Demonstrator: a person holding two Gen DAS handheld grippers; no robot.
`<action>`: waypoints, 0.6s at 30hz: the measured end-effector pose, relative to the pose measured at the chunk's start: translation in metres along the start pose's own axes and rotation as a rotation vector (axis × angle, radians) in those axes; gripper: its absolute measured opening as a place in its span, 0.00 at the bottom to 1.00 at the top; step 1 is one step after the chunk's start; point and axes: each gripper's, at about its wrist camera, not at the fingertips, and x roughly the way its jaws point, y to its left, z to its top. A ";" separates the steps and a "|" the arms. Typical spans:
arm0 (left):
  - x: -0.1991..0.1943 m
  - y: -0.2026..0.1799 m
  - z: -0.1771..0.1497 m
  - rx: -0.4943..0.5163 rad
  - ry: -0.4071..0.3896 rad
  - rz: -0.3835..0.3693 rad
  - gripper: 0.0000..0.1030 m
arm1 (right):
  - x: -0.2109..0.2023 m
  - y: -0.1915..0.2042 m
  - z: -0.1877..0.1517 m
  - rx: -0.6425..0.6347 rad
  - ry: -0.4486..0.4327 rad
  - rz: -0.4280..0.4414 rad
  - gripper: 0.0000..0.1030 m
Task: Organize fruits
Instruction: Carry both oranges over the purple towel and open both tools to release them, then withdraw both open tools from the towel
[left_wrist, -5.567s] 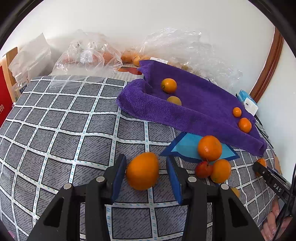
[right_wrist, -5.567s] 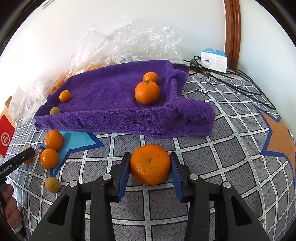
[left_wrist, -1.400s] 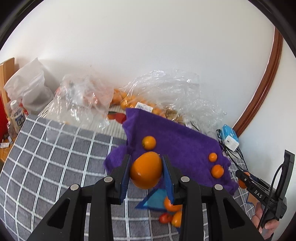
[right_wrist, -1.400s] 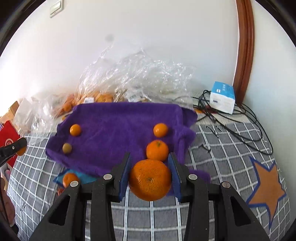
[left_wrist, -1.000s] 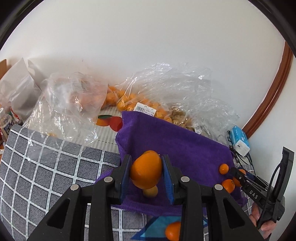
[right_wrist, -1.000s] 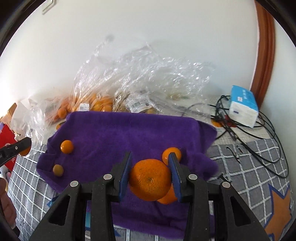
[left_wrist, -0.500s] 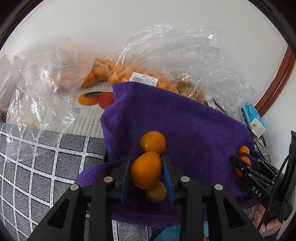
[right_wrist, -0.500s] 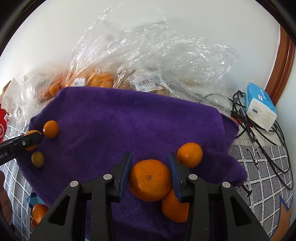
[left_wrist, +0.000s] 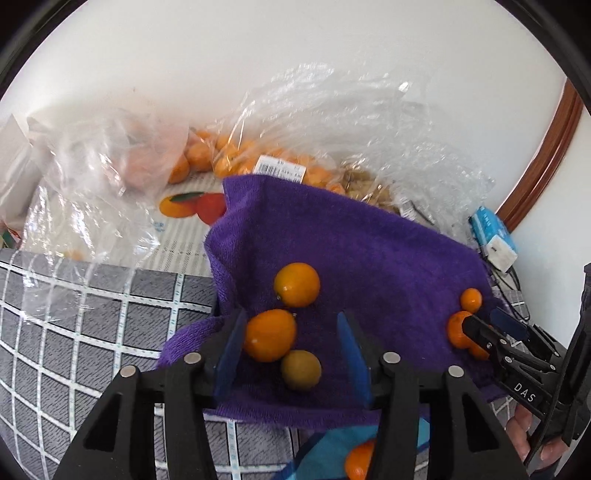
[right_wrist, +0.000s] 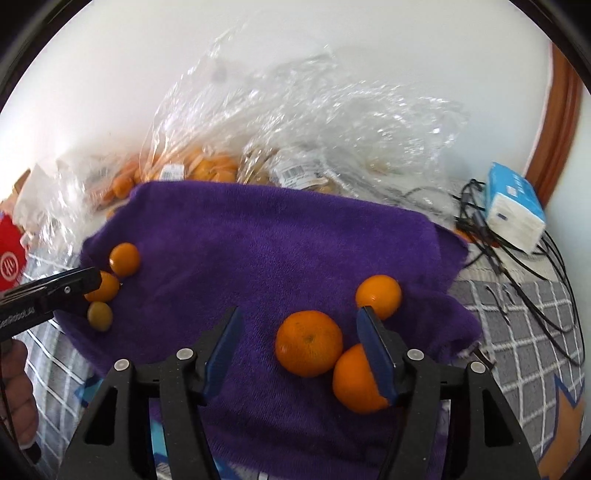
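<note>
- Far left in the left wrist view, clear plastic bags (left_wrist: 92, 192) lie by the wall, oranges showing through them.
- The checked grey cloth (left_wrist: 74, 325) covers the surface; the purple towel (left_wrist: 332, 240) lies on it, in front of the bags.
- The left gripper (left_wrist: 291, 343) hangs over the towel's near left part. Its jaws have just been opening and stand apart; the oval orange (left_wrist: 269, 334) rests on the towel between them, against the left pad, clear of the right one.
- A round orange (left_wrist: 296, 284) lies just behind it, and a yellowish fruit (left_wrist: 300, 370) touches it in front.
- The right gripper (right_wrist: 299, 345) is over the towel's right part, jaws likewise just opened, standing apart. The tangerine (right_wrist: 308, 343) sits on the towel between them, untouched by either pad.
- Two more oranges (right_wrist: 378, 296) lie beside it to the right.
- A blue-and-white tissue pack (right_wrist: 515, 212) and black cables (right_wrist: 517, 280) lie farthest right.
</note>
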 end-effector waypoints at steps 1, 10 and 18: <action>-0.007 0.001 -0.002 0.000 -0.009 -0.006 0.50 | -0.007 0.000 -0.001 0.009 -0.008 -0.005 0.65; -0.052 0.014 -0.036 -0.006 -0.051 0.002 0.58 | -0.066 0.009 -0.030 0.021 -0.102 -0.065 0.66; -0.071 0.036 -0.081 -0.013 -0.071 0.064 0.62 | -0.089 0.027 -0.061 0.021 -0.116 -0.056 0.66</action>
